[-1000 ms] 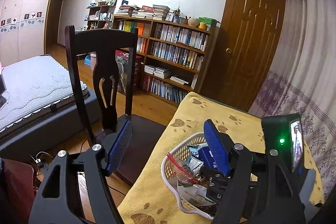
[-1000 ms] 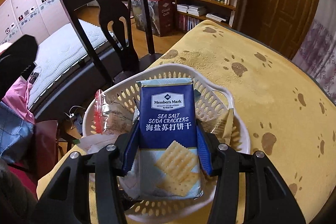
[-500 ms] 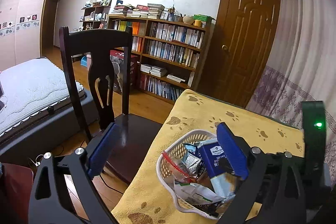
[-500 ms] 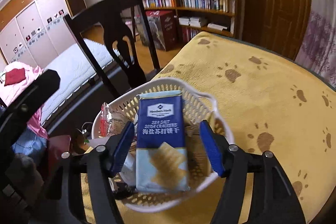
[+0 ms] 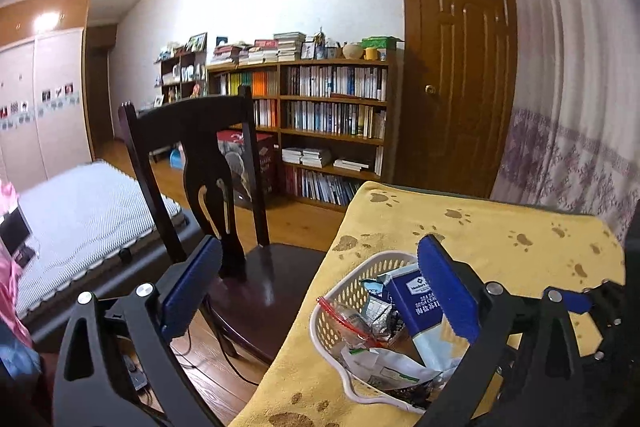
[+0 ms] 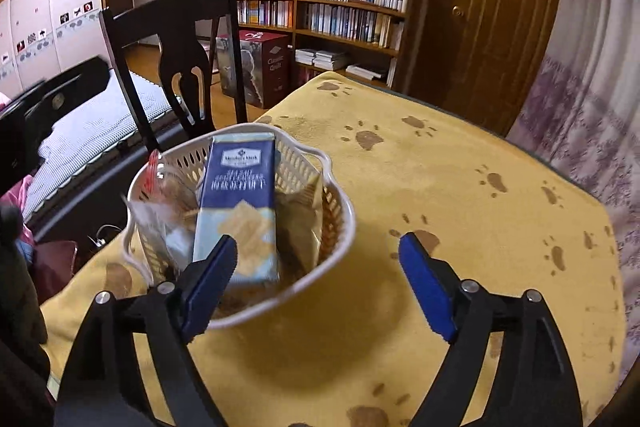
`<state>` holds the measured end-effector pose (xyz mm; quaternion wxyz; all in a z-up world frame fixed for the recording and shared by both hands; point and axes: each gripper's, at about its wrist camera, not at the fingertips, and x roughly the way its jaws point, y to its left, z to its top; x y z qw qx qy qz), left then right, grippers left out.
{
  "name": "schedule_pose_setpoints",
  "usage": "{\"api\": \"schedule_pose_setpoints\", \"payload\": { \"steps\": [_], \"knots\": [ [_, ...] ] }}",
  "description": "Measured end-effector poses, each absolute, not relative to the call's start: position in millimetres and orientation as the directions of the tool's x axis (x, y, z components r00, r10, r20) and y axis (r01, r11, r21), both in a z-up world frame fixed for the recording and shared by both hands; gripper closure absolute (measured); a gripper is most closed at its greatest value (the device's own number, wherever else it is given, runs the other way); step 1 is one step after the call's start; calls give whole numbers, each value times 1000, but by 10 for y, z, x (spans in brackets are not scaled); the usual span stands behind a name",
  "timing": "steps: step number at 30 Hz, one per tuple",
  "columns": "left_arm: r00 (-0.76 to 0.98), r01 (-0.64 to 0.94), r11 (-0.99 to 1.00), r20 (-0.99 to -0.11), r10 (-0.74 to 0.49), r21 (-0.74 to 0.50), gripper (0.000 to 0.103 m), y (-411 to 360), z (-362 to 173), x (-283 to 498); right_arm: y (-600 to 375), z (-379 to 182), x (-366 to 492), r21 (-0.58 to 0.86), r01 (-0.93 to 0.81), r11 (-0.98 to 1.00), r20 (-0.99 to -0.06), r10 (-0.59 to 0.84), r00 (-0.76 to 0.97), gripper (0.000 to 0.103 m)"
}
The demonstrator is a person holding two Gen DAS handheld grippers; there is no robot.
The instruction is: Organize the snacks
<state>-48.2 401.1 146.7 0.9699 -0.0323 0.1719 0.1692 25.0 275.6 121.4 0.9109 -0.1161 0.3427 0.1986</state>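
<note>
Left gripper (image 5: 320, 291) is held with its blue pads spread wide and nothing between them, its left finger over the dark chair (image 5: 224, 195), its right finger over the near-left basket (image 6: 340, 223). Further right, the right gripper (image 6: 316, 283) is spread wide too, nothing pinched, just in front of that white basket. A blue cracker pack (image 6: 240, 203) is seen lying tilted in the basket among other wrappers. The basket is sat on the yellow paw-print cloth (image 6: 460, 187).
</note>
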Motion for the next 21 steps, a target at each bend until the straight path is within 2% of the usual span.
{"api": "schedule_pose_setpoints", "payload": {
  "steps": [6,8,13,21],
  "knots": [
    [890,-322,946,-327,318,42,3,3863,1509,-581,2635,1305,-37,-135,-422,897,-612,260,747,12],
    [891,-323,945,-319,324,56,3,3832,1532,-631,2582,1346,-152,-148,-414,898,-587,257,768,6],
    [895,-317,944,-302,328,89,3,3746,1560,-741,2508,1399,-345,-158,-409,899,-556,262,789,5],
    [893,-306,925,-267,361,228,3,3648,1525,-1021,2541,1391,-666,-213,-423,881,-531,259,807,5]
  ]
}}
